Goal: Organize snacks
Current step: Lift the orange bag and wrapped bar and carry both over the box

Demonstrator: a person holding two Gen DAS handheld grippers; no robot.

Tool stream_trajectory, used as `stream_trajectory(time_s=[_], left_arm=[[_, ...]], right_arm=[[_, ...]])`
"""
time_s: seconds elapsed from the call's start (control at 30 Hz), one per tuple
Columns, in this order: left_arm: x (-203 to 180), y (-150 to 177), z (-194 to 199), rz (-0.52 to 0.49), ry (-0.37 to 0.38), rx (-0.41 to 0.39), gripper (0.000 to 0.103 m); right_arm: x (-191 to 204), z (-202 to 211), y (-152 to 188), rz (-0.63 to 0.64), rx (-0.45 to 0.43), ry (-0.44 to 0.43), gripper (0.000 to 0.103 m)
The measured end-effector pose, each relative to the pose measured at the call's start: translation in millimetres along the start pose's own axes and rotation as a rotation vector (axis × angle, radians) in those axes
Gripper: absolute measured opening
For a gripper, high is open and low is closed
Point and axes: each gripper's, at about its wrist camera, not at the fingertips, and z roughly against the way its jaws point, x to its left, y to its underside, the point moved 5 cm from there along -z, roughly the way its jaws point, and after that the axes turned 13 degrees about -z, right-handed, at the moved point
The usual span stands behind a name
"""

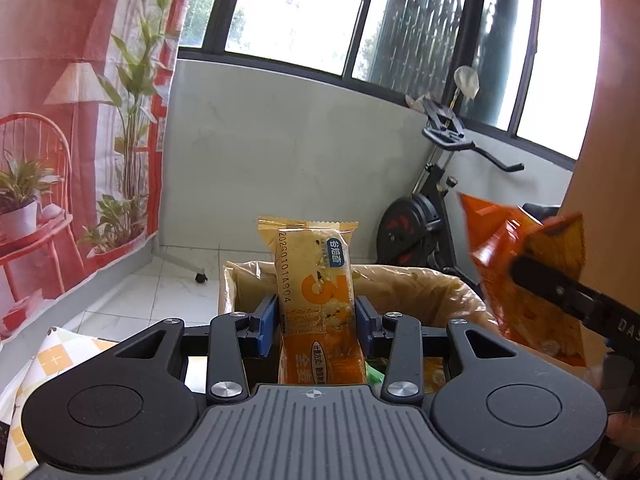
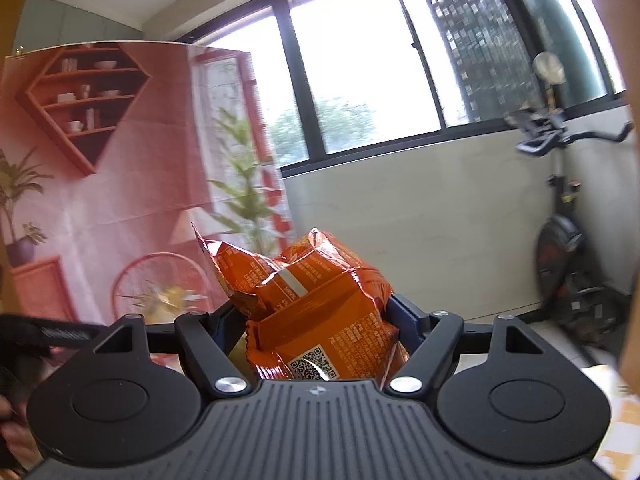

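Note:
My left gripper [image 1: 316, 314] is shut on a yellow-orange wrapped snack bar [image 1: 314, 280] and holds it upright in the air. Behind and below it stands a cardboard box [image 1: 420, 292] lined with a clear plastic bag. My right gripper [image 2: 316, 320] is shut on a crumpled orange snack packet [image 2: 320, 312], its QR code facing the camera. In the left wrist view the same orange packet [image 1: 520, 272] hangs at the right, clamped by the right gripper's black fingers [image 1: 560, 288], beside the box.
A checkered yellow-and-white cloth [image 1: 44, 364] lies at the lower left. An exercise bike [image 1: 432, 216] stands by the grey wall under the windows. A printed red backdrop [image 1: 60, 140] hangs at the left. White floor tiles [image 1: 168, 288] lie beyond the box.

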Motion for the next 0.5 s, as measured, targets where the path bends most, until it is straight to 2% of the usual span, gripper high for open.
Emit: stream_trajectory(time_s=[0.13,0.3,0.5], left_arm=[[14,-5,-10,0.009,0.004,0.005,0.042],[18,-5,-27,-0.007,0.003,0.03,0.042],[19,9,-43,0.006,0.017,0.075,0.043]], right_arm=[[12,-35,-1,-0.037,0.022,-0.03,0.076],[10,-65,-1,-0.165,0.069,-0.07,0.076],[-7,-90,16,-0.253,0.172,-0.045,0.076]])
